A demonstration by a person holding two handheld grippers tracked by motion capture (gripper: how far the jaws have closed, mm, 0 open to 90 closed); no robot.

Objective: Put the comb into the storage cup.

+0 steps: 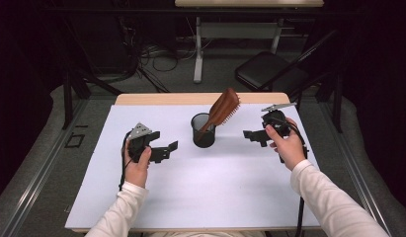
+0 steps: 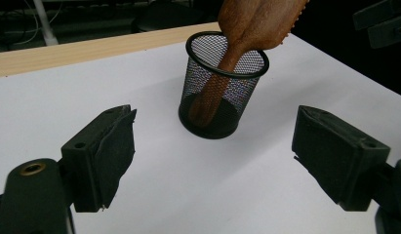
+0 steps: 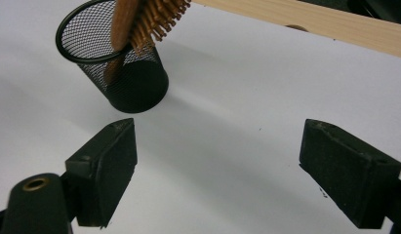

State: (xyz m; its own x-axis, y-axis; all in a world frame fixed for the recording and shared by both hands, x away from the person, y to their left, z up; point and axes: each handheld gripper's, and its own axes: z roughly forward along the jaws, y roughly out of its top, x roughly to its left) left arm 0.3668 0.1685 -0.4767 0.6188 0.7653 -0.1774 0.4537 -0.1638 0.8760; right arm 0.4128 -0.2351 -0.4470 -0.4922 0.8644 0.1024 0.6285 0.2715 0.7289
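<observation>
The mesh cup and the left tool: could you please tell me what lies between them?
Nothing: in the high view, bare white table separates the left tool from the mesh cup holding the wooden hairbrush; the left gripper view agrees.

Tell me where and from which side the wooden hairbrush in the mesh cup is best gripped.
Probably the wooden hairbrush by its head, which leans out above the rim of the mesh cup toward the right; its handle sits inside. The open right hand-held gripper could come from that side, closing on the head's edges rather than on the bristles.
</observation>
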